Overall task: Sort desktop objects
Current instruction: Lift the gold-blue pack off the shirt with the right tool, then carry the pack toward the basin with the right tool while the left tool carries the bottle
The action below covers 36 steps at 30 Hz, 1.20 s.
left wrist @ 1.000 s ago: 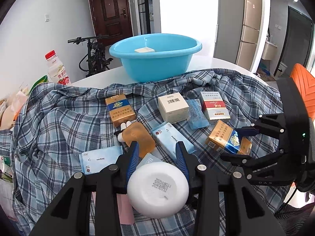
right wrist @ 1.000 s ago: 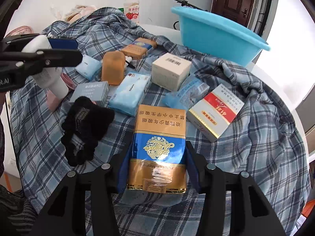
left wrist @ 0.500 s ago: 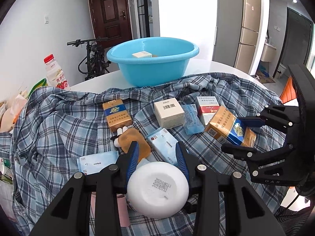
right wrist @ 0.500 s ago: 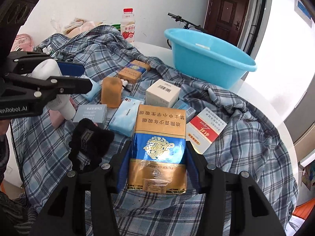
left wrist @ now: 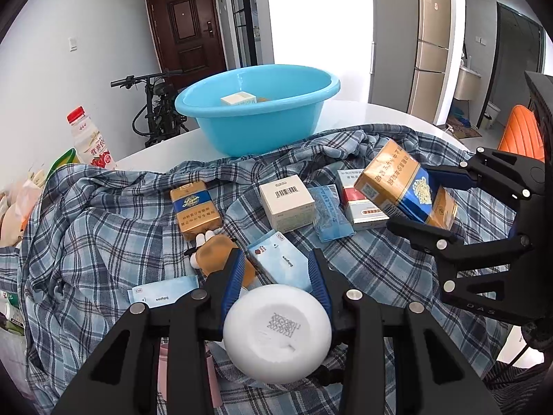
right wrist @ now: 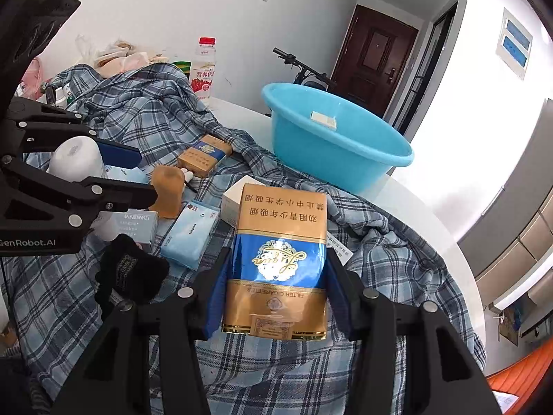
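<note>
While right claw [right wrist: 274, 297] clamps gold-blue cigarette pack [right wrist: 276, 263] clear of plaid shirt [right wrist: 380, 259], left claw [left wrist: 274, 276] grips white bottle [left wrist: 276, 332]. Carry pack level over blue basin [right wrist: 345, 159] rim, release low; avoid clipping white box [left wrist: 287, 202].

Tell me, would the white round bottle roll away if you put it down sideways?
Probably. The white bottle looks round and smooth, so on its side it could roll, though the rumpled plaid shirt might stop it. The left gripper clamps it without denting it, so it seems stiff.

Red-white box [left wrist: 359, 204] partly hidden behind held gold-blue carton [left wrist: 401, 186].
</note>
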Tool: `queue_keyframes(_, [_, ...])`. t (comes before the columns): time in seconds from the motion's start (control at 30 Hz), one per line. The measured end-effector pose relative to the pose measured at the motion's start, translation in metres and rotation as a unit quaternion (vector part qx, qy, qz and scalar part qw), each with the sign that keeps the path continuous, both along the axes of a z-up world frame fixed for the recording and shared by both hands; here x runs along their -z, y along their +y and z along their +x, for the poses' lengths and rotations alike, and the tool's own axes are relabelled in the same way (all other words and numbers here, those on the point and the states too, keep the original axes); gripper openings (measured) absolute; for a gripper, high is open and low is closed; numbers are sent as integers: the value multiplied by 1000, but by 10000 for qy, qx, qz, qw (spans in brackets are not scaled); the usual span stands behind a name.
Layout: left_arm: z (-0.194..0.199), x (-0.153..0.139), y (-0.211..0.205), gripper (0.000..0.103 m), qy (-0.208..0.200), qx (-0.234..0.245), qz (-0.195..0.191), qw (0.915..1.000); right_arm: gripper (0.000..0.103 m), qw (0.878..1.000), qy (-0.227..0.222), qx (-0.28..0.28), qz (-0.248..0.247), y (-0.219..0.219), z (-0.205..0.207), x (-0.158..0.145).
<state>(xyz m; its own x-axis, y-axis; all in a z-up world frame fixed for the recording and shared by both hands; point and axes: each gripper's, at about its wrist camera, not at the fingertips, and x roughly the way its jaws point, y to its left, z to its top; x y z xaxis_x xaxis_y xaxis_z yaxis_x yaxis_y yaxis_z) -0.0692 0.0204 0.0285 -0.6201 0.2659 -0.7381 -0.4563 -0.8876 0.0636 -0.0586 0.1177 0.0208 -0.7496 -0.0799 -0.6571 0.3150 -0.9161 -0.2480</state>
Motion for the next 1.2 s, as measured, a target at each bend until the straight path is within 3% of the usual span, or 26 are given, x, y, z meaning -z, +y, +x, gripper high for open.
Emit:
queue_keyframes(0.33, [-11,9,7,41,-113,-27,25,9999,50,9997,126,199,-80,10,-2,-10])
queue_keyframes(1.2, [-10,-5,10,41,47,-24,18,10000,51,9993,246,108,-244,12,-3,-26])
